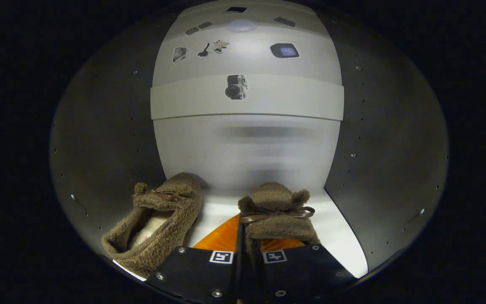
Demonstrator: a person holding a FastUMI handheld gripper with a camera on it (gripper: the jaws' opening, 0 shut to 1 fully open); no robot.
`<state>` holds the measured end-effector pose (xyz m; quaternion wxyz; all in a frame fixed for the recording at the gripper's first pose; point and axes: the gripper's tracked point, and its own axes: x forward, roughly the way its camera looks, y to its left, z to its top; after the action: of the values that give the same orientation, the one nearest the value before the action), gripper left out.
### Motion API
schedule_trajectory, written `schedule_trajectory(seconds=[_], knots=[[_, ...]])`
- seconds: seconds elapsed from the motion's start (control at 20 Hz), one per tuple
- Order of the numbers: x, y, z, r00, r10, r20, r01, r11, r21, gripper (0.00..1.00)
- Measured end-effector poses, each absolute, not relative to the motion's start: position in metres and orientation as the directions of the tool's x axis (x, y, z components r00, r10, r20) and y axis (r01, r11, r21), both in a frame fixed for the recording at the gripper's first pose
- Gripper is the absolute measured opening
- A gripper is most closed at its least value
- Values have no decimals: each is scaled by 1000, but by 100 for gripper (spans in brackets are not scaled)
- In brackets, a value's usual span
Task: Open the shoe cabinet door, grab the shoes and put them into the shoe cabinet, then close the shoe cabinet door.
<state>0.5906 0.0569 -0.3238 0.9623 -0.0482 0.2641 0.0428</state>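
Gripper is inside the shoe cabinet (99,160): grey side walls with rows of shelf-pin holes either side, pale back panel (247,143) ahead, white shelf floor (336,228) underneath. So the door must already be open, and this looks like the placing step.

Stickers on the upper back panel, including a camera sticker (236,86). Not relevant to the task.

First slipper (158,219), brown and fuzzy, sits on the shelf left of the fingers, close to the left wall, toe toward the back, opening facing up. Parked to one side, which leaves floor space for its mate.

Second slipper (274,215) is between the fingers, toe pointing in toward the back panel, bow on top. Held by the heel end so it goes in toe-first and lands parallel to the first one, well apart from it.

Gripper (249,236) jaws are narrow, clamped on that slipper's rear; fabric looks pinched between them. Can't tell whether its sole is touching the shelf or just above it.

My read: one shoe stowed, second near release, door close remaining.
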Motion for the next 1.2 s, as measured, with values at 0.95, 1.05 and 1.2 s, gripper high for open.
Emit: schedule_trajectory(seconds=[0.95,1.05,1.2], knots=[[437,69,-229,906,18,-422,-43,998,-50,94],[408,63,-216,911,-3,-412,-20,998,-51,93],[365,52,-197,915,-29,-403,22,1000,-23,93]])
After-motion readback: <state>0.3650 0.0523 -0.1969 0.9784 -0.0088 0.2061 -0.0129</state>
